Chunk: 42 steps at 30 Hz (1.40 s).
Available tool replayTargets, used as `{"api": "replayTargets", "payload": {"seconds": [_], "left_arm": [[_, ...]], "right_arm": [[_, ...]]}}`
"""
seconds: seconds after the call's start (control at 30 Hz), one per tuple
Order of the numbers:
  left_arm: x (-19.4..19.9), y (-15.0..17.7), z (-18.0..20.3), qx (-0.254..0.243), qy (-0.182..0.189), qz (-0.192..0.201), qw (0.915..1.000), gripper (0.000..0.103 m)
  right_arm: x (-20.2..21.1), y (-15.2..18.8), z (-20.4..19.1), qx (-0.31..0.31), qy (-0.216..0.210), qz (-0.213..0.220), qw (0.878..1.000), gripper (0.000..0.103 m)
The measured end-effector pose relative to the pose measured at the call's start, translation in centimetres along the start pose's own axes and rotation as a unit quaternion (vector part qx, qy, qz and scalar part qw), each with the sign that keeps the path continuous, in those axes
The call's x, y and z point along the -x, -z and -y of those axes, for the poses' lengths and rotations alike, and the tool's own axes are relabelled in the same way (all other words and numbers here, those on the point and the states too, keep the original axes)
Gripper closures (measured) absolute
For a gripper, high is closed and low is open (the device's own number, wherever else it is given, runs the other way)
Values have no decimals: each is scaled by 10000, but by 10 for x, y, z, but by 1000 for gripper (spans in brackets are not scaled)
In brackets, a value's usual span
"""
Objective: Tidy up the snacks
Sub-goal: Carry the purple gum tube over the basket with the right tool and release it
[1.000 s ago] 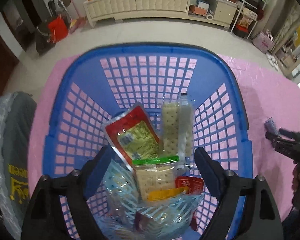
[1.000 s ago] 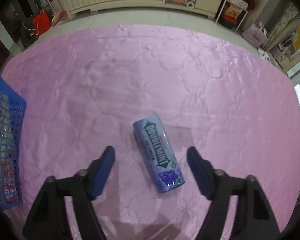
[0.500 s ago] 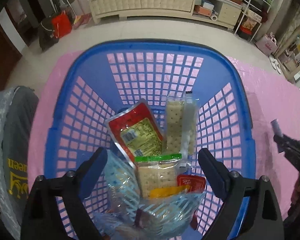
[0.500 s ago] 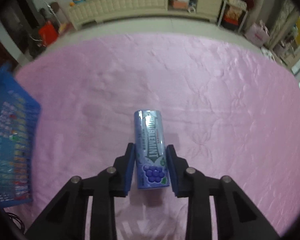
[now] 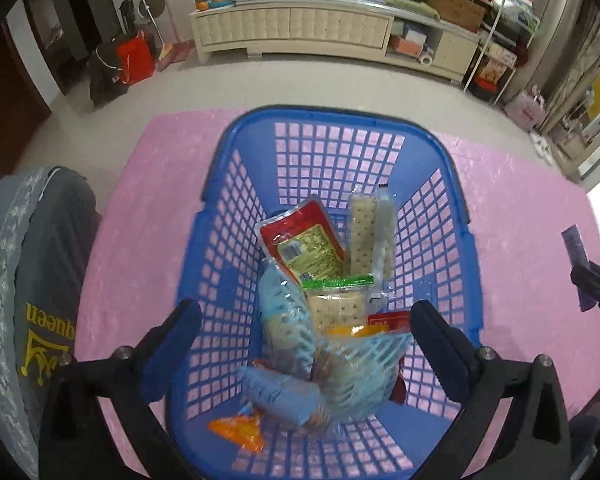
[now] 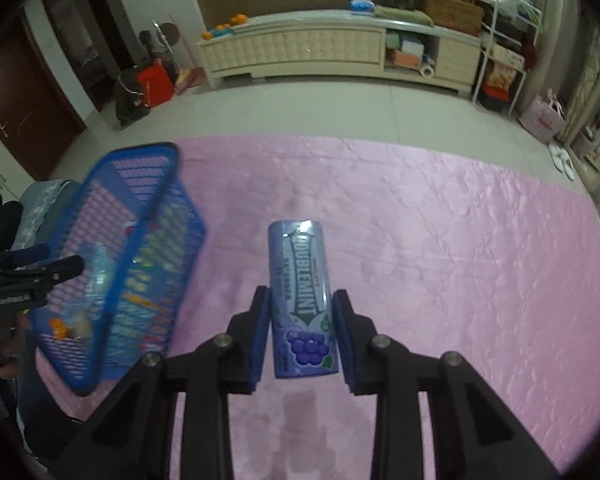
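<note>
A: Left side first. Left hand-held gripper (image 5: pixel 306 322) hangs over the blue basket (image 5: pixel 456 184), fingers spread wide, nothing between them. The basket sits on the pink surface (image 5: pixel 148 216) and holds the snack packets (image 5: pixel 320 252) in a loose pile.

B: Right side?

A: Right hand-held gripper (image 6: pixel 300 334) is clenched on the Doublemint gum can (image 6: pixel 302 300), pads pressed to both flanks near the grape-printed end. The can appears lifted clear of the pink surface, well right of the basket.

B: Orientation of the can?

A: Long axis runs straight out along the fingers; grape end nearest the camera, the other end pointing away toward the far cabinet (image 6: pixel 300 50).

B: Step?

A: Judged: pick done, carry in hand. Next move calls for a leftward transfer over the basket rim, then release above the pile. The empty left hand-held gripper may need to give way.
</note>
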<state>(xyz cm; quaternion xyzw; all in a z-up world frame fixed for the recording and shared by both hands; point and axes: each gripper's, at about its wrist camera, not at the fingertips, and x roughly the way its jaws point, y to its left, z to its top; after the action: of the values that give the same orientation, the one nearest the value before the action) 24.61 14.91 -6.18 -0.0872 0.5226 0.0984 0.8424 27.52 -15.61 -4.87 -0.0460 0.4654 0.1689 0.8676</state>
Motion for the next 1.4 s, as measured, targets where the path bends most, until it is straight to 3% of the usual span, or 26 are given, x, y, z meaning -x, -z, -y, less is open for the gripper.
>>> {"api": "replayTargets", "payload": {"seconds": [0.47,0.77,1.4], "left_arm": [[43,23,-65,267,235,299,9989,0],[46,30,-105,521,241,368,9977,0],[9,25,-122,521,351,229,9978,0]], "right_arm": [[33,-18,-110,966,-246,322,9945,68],[-3,-24,-169,1482,-345,64,9883,68],[-92,-12,-202,1960,63,-618,9786,68]]}}
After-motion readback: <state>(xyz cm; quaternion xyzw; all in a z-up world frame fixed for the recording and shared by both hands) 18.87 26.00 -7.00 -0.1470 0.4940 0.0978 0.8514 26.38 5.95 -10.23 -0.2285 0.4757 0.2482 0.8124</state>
